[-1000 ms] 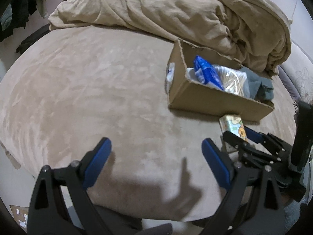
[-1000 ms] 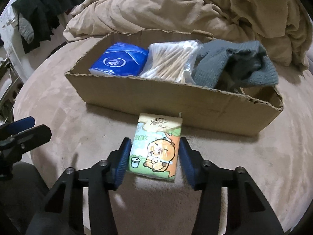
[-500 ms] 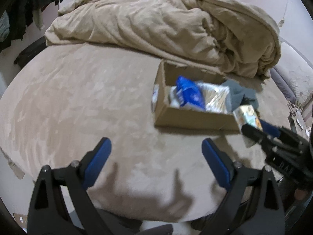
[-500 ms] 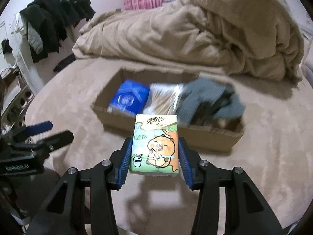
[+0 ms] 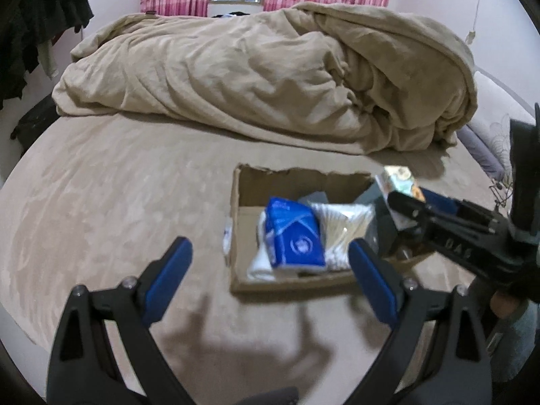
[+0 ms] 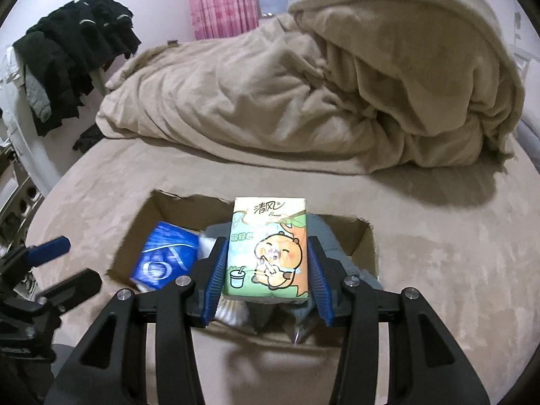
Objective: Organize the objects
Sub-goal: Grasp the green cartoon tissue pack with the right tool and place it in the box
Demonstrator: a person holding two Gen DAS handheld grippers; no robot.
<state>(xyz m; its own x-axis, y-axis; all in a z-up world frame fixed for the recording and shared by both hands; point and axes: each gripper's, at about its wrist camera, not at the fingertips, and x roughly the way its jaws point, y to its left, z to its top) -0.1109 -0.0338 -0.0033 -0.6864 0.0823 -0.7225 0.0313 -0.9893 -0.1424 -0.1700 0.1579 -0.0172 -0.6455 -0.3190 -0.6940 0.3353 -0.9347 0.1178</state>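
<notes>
Done so far: I judge most of it; the cardboard box on the bed already holds a blue tissue pack, a bag of cotton swabs and a grey knit garment.
Left to do: lower and release the cartoon tissue pack.
Right claw: clamped on the pack's sides, above the box.
Left claw: spread wide, holding nothing.
Pack's look: soft wrapper, green and orange, bear drawing, undented.

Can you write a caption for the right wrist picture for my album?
Right hand-held gripper holds a cartoon tissue pack above the cardboard box on the bed.
</notes>
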